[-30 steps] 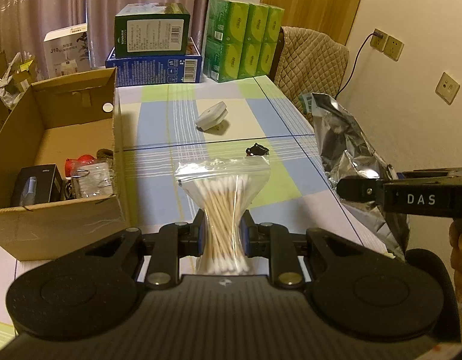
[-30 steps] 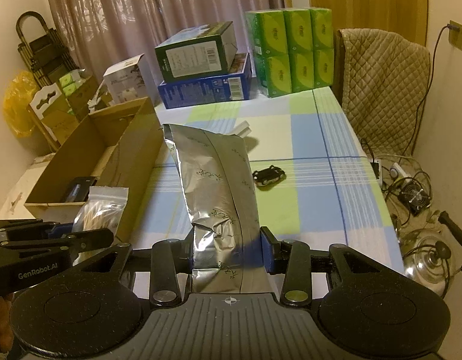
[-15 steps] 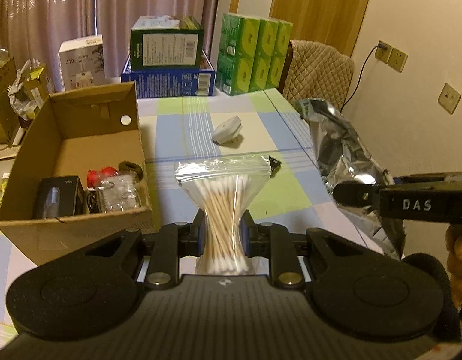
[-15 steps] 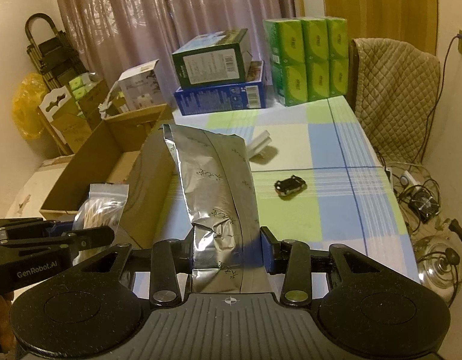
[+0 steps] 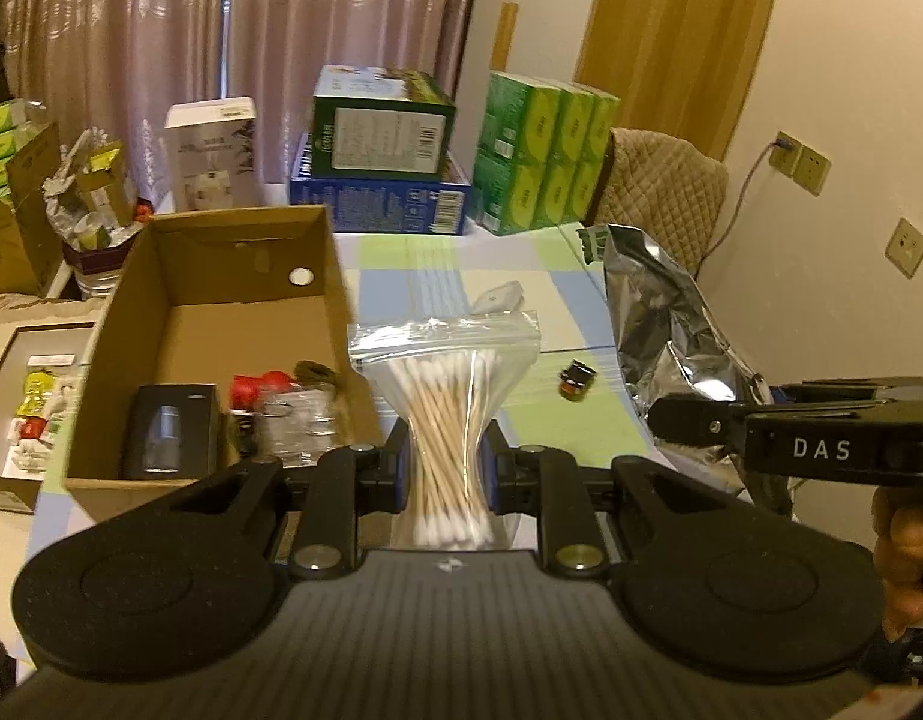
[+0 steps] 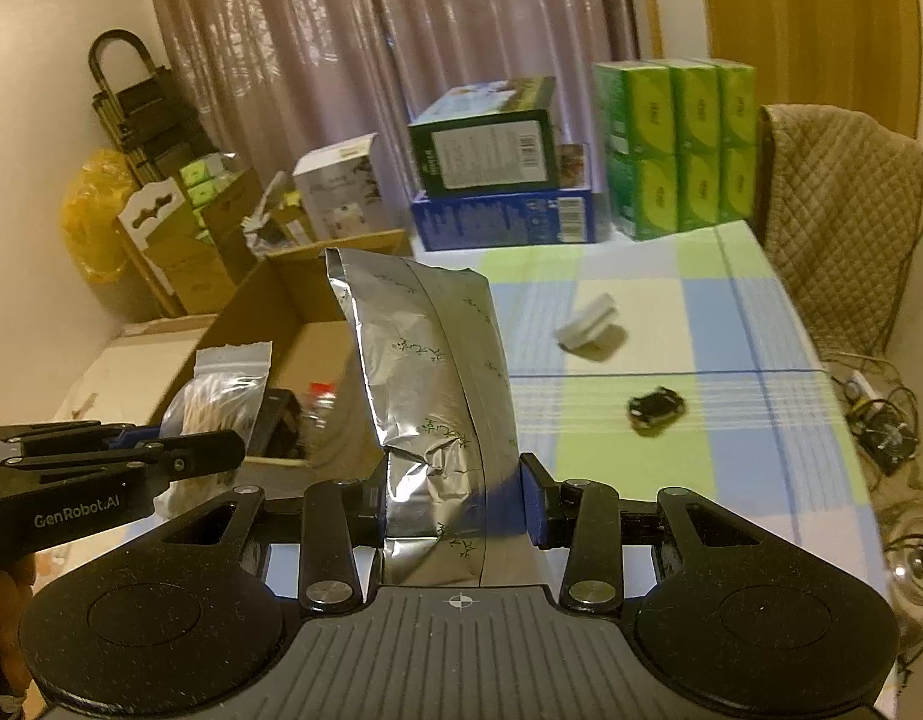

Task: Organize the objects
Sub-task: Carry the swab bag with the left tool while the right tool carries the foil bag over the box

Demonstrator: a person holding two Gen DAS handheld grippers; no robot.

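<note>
Upright: swab bag [image 5: 446, 414] pinched by left gripper [image 5: 446, 474]; foil pouch [image 6: 437, 414] clamped vertical in right gripper [image 6: 455, 504].

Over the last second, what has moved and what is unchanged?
Both grippers have lifted and drifted left toward the cardboard box, which now shows more of its inside. The left gripper stays shut on the cotton swab bag; the right gripper stays shut on the silver foil bag. Nothing was let go. The white object and small black object lie on the checked tablecloth as before.
</note>
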